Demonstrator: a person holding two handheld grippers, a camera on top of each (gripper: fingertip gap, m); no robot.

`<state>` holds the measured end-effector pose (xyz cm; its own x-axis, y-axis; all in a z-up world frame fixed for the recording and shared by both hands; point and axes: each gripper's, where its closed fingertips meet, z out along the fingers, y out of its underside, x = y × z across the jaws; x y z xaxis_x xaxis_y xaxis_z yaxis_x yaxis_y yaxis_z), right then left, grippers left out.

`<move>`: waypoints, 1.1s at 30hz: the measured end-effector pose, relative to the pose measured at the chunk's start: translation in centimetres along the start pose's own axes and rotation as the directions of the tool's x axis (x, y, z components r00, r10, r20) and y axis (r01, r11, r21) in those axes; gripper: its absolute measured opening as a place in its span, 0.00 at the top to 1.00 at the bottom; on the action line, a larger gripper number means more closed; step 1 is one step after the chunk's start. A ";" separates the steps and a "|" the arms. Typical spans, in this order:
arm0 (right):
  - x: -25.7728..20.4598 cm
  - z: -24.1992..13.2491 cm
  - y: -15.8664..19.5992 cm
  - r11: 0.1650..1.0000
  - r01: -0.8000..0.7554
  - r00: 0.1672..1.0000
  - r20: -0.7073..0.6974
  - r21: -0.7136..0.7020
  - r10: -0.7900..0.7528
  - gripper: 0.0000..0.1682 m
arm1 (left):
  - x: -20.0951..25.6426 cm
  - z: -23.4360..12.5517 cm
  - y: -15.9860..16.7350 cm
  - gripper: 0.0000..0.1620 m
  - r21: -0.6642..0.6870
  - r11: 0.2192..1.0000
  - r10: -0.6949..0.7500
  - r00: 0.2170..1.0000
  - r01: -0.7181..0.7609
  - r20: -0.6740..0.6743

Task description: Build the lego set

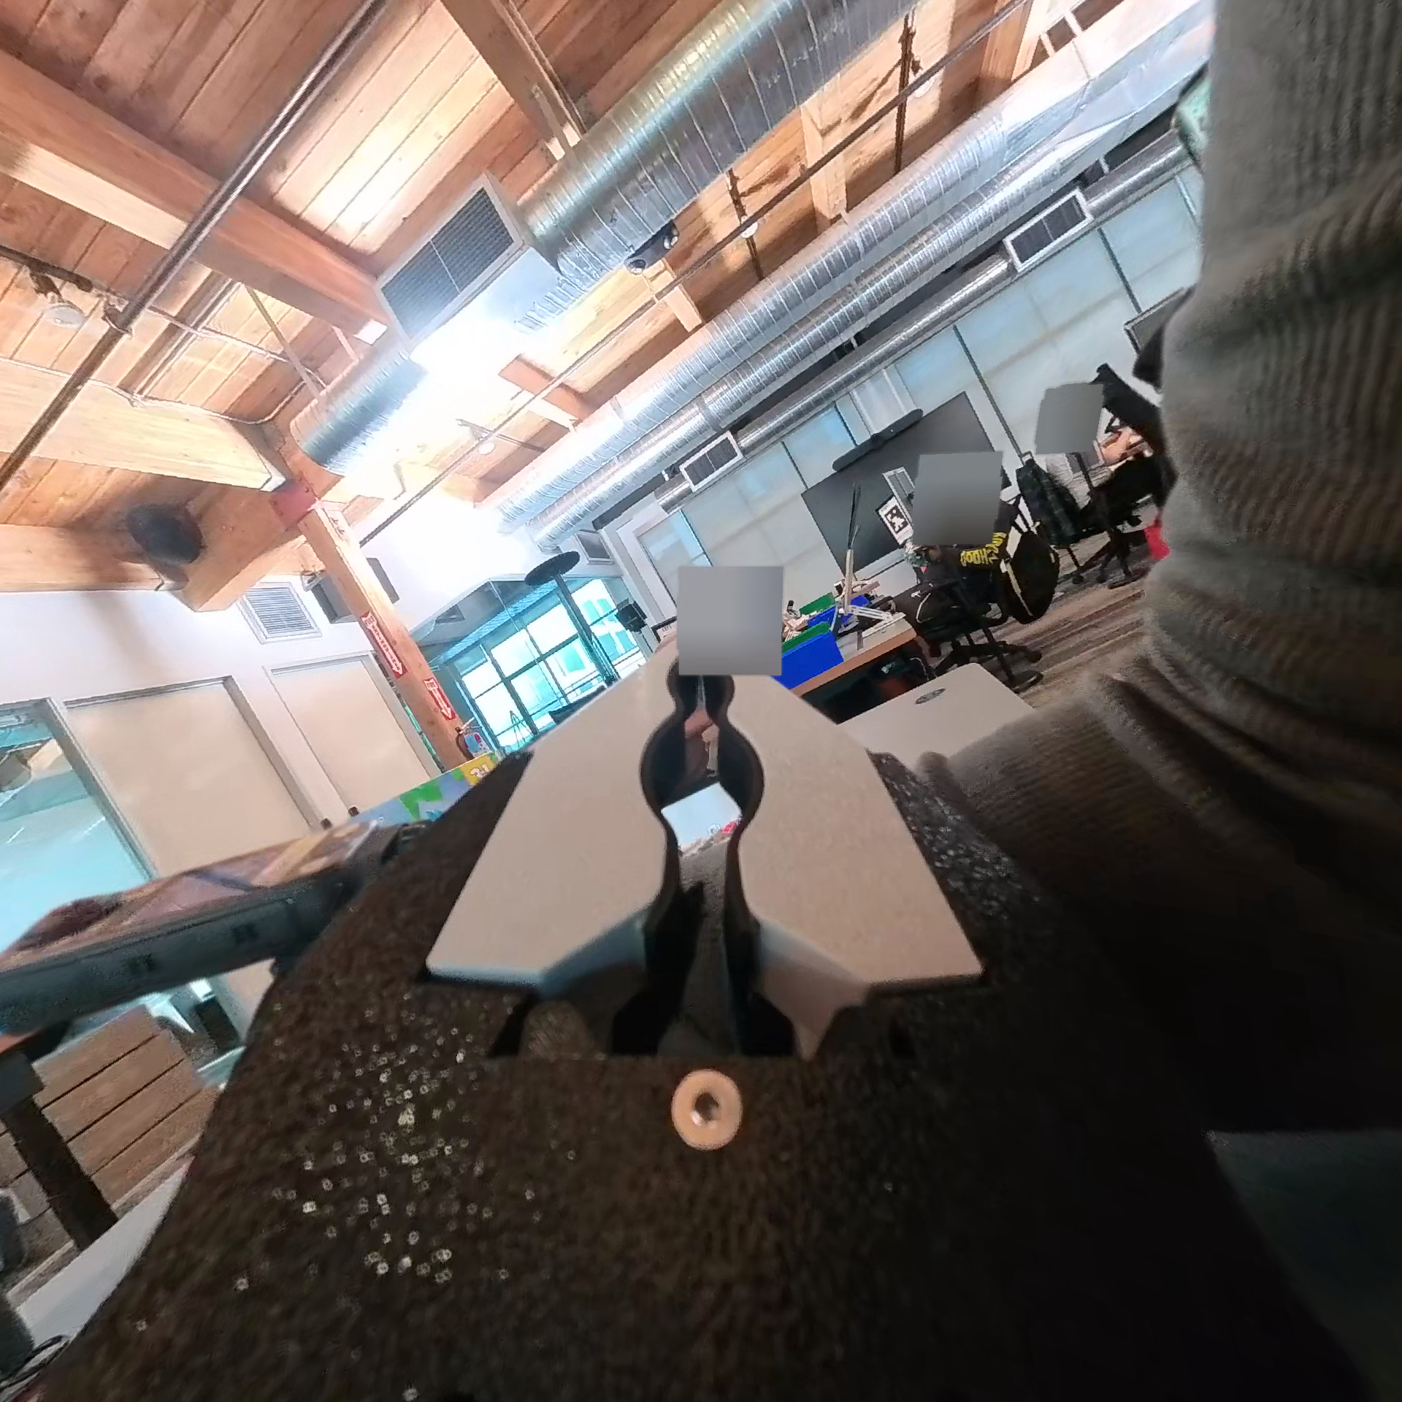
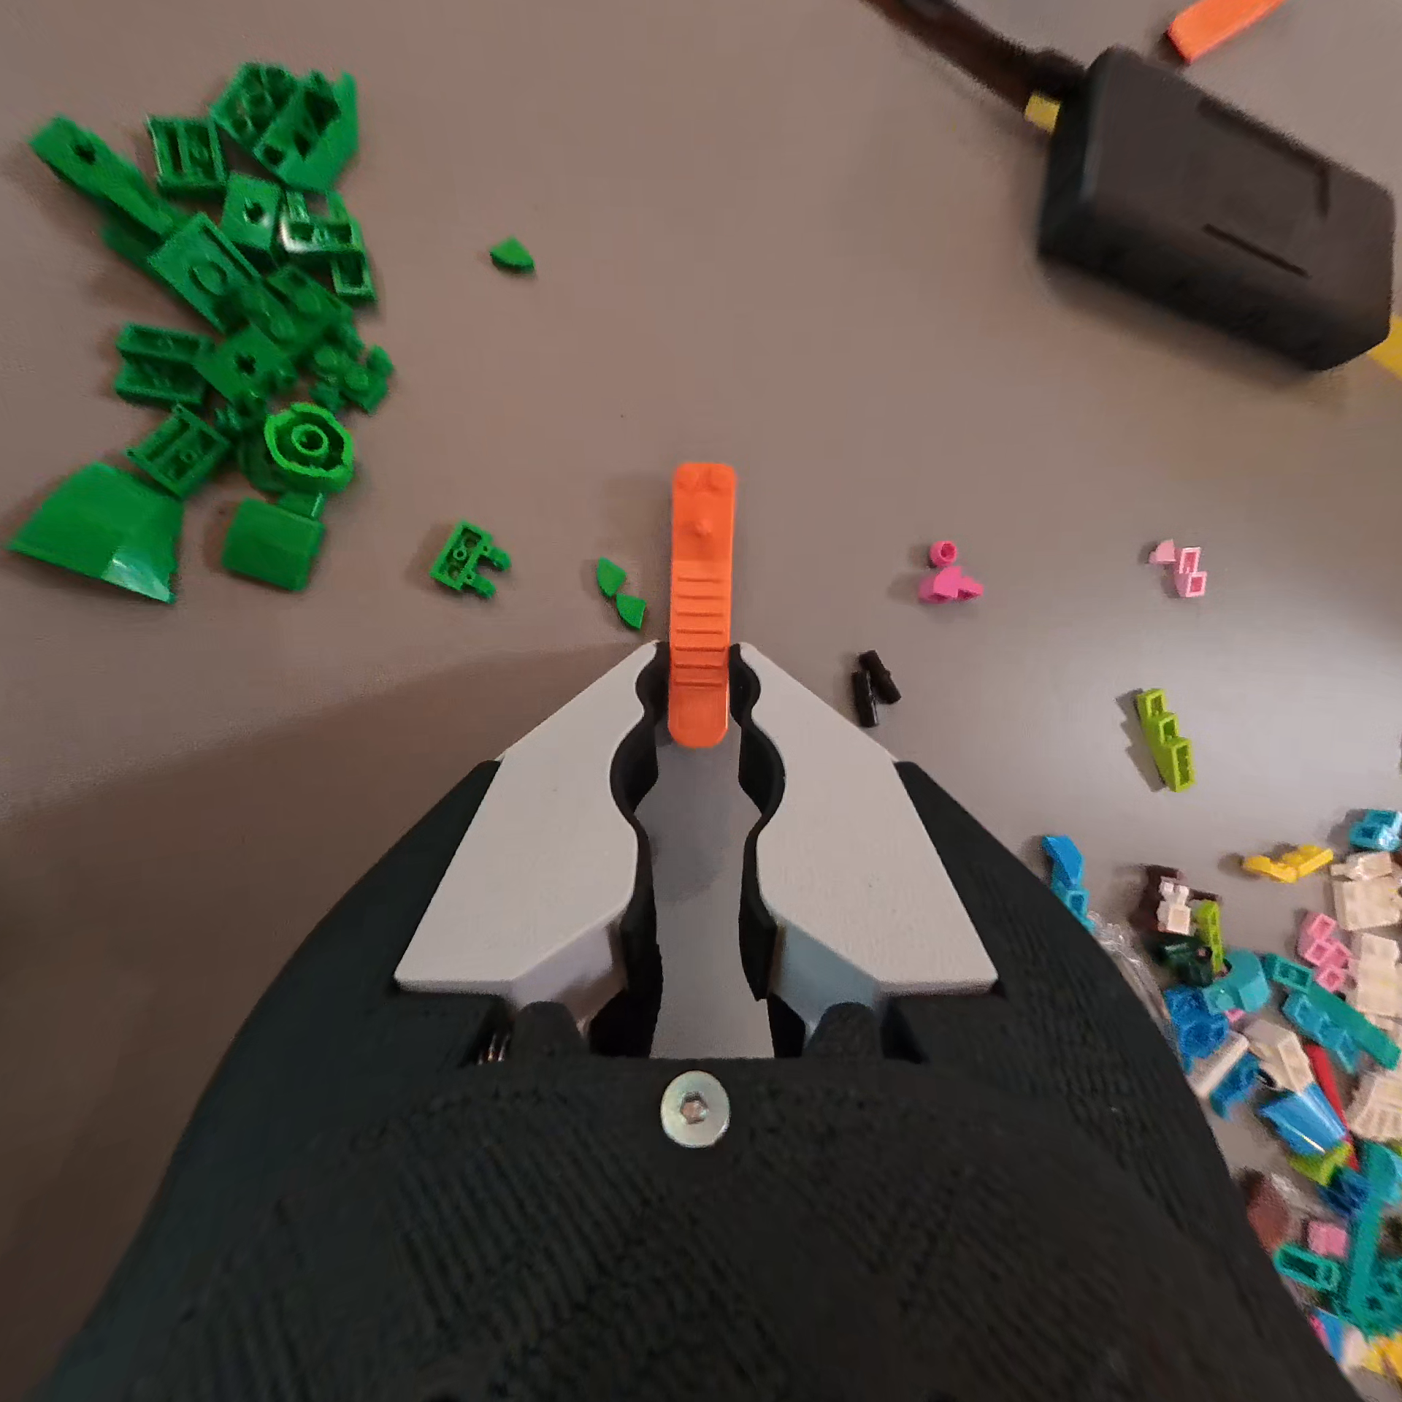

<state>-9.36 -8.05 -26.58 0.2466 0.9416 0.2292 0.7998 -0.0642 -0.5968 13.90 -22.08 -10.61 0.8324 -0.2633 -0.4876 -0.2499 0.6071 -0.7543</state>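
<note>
In the right wrist view my right gripper [image 2: 699,656] is shut on the near end of an orange brick separator [image 2: 702,561], which sticks out forward over the grey table [image 2: 759,265]. A pile of green Lego pieces [image 2: 227,303] lies at the far left. A mixed pile of blue, teal, cream and pink pieces [image 2: 1290,1024] lies at the right. In the left wrist view my left gripper [image 1: 702,683] is shut with its tips together, pointing up towards the room and ceiling. No Lego piece shows in it.
A black box [image 2: 1214,220] sits at the far right, with another orange piece [image 2: 1221,23] beyond it. Small pink pieces [image 2: 948,580], black pins [image 2: 872,686] and a lime piece [image 2: 1164,740] lie loose. A grey sleeve [image 1: 1252,683] fills the left view's right side.
</note>
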 end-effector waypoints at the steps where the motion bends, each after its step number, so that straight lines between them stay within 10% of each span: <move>1: -0.1 0.0 0.1 1.000 -0.008 1.000 0.003 0.002 0.008 0.92 | 0.0 0.0 -0.1 1.00 0.002 1.000 0.003 1.000 -0.003 0.000; 33: -6.9 1.3 -8.3 0.944 0.241 0.894 0.326 0.227 -0.307 0.92 | -0.6 -0.1 0.2 1.00 0.007 1.000 -0.015 1.000 0.015 0.006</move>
<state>-18.44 -13.61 -24.18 -0.2029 0.9695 0.1375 0.6898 0.2411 -0.6826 13.36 -21.88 -10.51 0.8391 -0.2680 -0.4733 -0.2339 0.6079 -0.7588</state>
